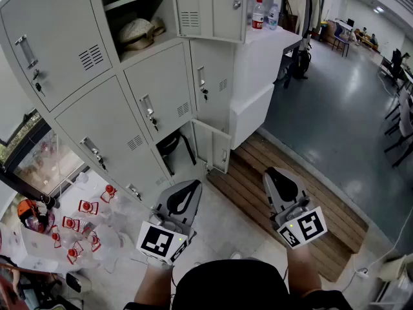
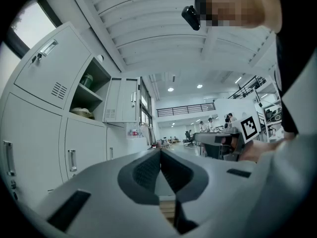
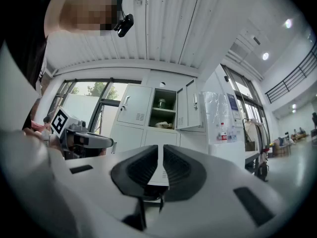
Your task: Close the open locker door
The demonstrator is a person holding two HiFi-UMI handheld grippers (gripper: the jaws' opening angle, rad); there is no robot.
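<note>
A bank of grey lockers [image 1: 110, 102] fills the upper left of the head view. An upper compartment [image 1: 132, 18] stands open with a pale bundle inside, its door [image 1: 206, 8] swung out to the right. A bottom compartment [image 1: 173, 148] is open too, its door [image 1: 213, 146] ajar and something dark inside. My left gripper [image 1: 184, 196] and right gripper [image 1: 279, 179] hang low before the lockers, both shut and empty, touching nothing. The left gripper [image 2: 160, 155] view shows the open upper door [image 2: 121, 106]; the right gripper [image 3: 161, 150] view shows it as well [image 3: 190, 108].
A white cabinet [image 1: 261, 82] with bottles [image 1: 258, 15] on top stands right of the lockers. A wooden slatted platform [image 1: 284, 199] lies on the floor ahead. Several red-capped plastic bottles [image 1: 84, 225] are heaped at the lower left. Grey floor runs off to the right.
</note>
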